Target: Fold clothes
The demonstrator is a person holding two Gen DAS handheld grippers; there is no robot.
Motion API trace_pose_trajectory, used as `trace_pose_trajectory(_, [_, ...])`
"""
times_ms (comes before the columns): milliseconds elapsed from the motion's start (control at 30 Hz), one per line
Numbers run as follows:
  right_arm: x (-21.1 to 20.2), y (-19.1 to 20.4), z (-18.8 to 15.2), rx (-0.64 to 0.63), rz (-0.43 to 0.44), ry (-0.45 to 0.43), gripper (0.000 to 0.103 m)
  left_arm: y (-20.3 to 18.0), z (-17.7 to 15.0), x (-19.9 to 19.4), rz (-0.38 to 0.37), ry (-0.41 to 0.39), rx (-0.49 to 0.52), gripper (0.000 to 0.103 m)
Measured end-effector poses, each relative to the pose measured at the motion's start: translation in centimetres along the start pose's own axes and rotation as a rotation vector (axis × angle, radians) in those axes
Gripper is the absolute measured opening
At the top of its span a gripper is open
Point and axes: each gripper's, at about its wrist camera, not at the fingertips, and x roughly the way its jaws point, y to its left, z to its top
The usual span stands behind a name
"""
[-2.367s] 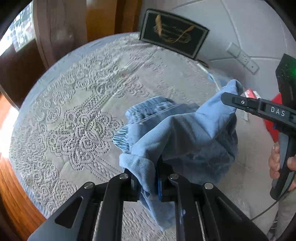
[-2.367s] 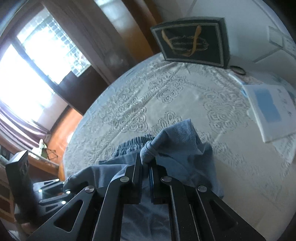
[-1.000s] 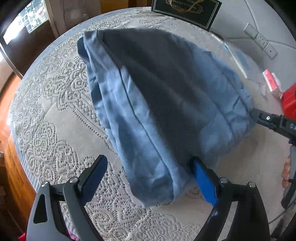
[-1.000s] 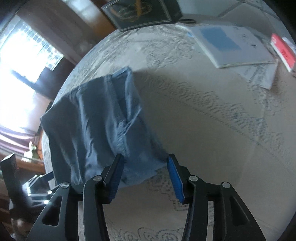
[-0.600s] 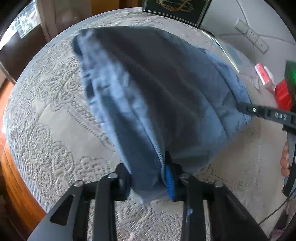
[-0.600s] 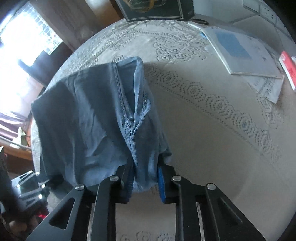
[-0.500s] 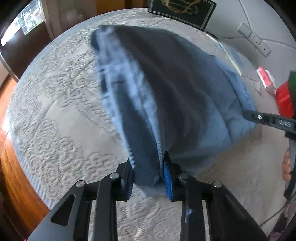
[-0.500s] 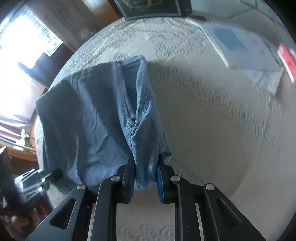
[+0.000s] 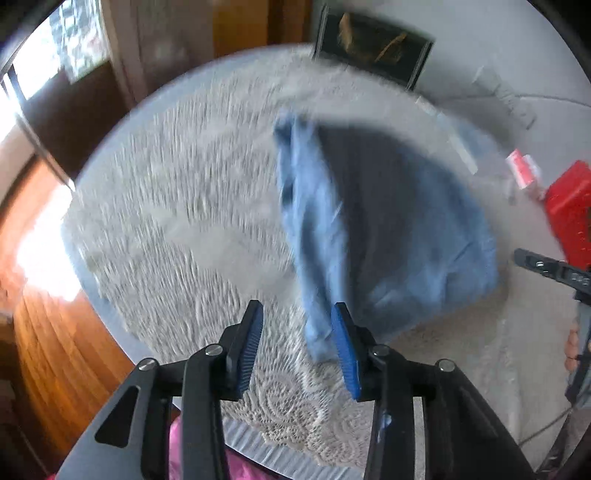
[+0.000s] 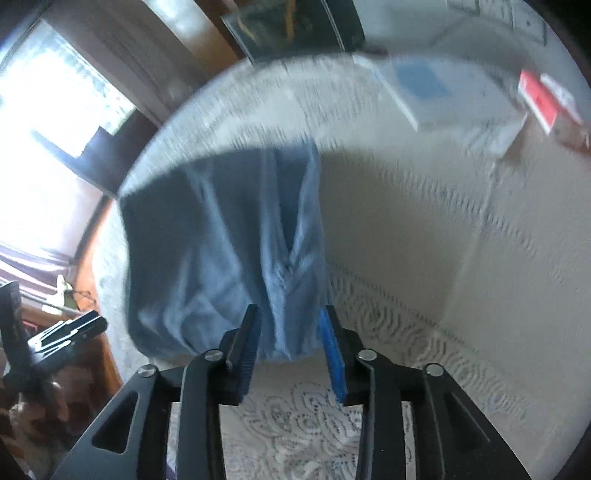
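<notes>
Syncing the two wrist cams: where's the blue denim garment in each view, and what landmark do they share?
Left wrist: the blue denim garment lies centre-right on the lace tablecloth, its near corner between the open left tongs.
Right wrist: the garment sits centre-left, its near edge between the open right tongs.
Shared landmark: dark framed picture at the table's far edge.

Round lace-covered table point(image 9: 177, 206), wood floor point(image 9: 55, 354), bright window point(image 10: 48, 122) (blurred, seemingly curtained).

Blue denim garment point(image 9: 388, 229) lies on a cream lace-patterned tablecloth point(image 9: 177, 206); red box point(image 9: 570, 218) nearby.
</notes>
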Motion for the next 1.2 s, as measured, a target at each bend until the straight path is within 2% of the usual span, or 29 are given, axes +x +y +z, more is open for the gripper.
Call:
trace_pose_trajectory(67, [-1.1, 0.8, 0.6, -0.016, 0.003, -0.043, 0.042, -0.4, 1.9, -0.8, -0.020, -0.053, 0.018, 0.048])
trace_pose_trajectory(100, [-1.4, 1.3, 1.0, -0.024, 0.001, -0.061, 0.043, -0.7, 2.8, -0.8, -0.032, -0.074, 0.025, 0.048])
trace_pose_trajectory(200, [-1.4, 2.7, 1.8, -0.039, -0.001, -0.091, 0.043, -1.1, 5.6, 1.6, -0.051, -0.063, 0.022, 0.048])
trace_pose_trajectory(267, [-0.6, 3.5, 2.5, -0.043, -0.004, -0.092, 0.043, -0.8, 7.5, 4.1, -0.030, -0.033, 0.025, 0.047])
trace_pose_trajectory(333, [0.7, 4.1, 3.5, -0.044, -0.009, -0.073, 0.029, -0.5, 9.3, 6.6, -0.006, -0.003, 0.031, 0.039])
trace_pose_trajectory(367, [1.5, 4.3, 4.1, -0.039, -0.017, -0.058, 0.014, 0.1, 10.2, 7.6, 0.003, 0.011, 0.026, 0.036])
trace_pose_trajectory(400, [2.2, 4.4, 4.6, -0.033, -0.024, -0.043, 0.009, 0.8, 10.8, 8.3, 0.011, 0.020, 0.022, 0.035])
trace_pose_trajectory(500, [4.5, 4.6, 6.4, -0.009, -0.033, -0.023, 0.009, 2.6, 12.5, 11.0, 0.040, 0.049, 0.015, 0.035])
trace_pose_trajectory(667, [9.7, 3.6, 9.1, 0.033, -0.089, 0.049, 0.009, 4.9, 12.4, 15.7, 0.040, 0.138, 0.018, 0.035])
trace_pose_trajectory(767, [12.2, 2.2, 9.6, 0.070, -0.151, 0.110, 0.009, 5.0, 12.4, 16.3, 0.028, 0.124, 0.035, 0.036])
trace_pose_trajectory(800, [12.3, 1.8, 9.6, 0.085, -0.145, 0.111, 0.007, 5.0, 12.5, 16.4, 0.023, 0.123, 0.039, 0.036])
trace_pose_trajectory(833, [12.3, 1.5, 9.6, 0.096, -0.140, 0.109, 0.007, 5.0, 12.5, 16.5, 0.018, 0.123, 0.041, 0.037])
trace_pose_trajectory(933, [10.5, 1.7, 9.4, 0.093, -0.142, 0.071, 0.012, 5.1, 12.4, 15.8, 0.020, 0.111, 0.038, 0.054])
trace_pose_trajectory(1000, [9.1, 1.9, 9.0, 0.087, -0.128, 0.041, 0.022, 4.7, 12.0, 15.0, 0.006, 0.102, 0.036, 0.075])
trace_pose_trajectory(1033, [8.3, 1.9, 8.6, 0.086, -0.121, 0.030, 0.027, 4.6, 11.8, 14.6, -0.001, 0.098, 0.034, 0.080])
trace_pose_trajectory(1067, [7.6, 2.0, 8.2, 0.086, -0.115, 0.019, 0.029, 4.4, 11.6, 14.2, -0.007, 0.094, 0.033, 0.083])
trace_pose_trajectory(1200, [5.5, 1.3, 6.2, 0.103, -0.114, 0.002, 0.033, 3.7, 10.7, 12.7, -0.034, 0.077, 0.028, 0.083])
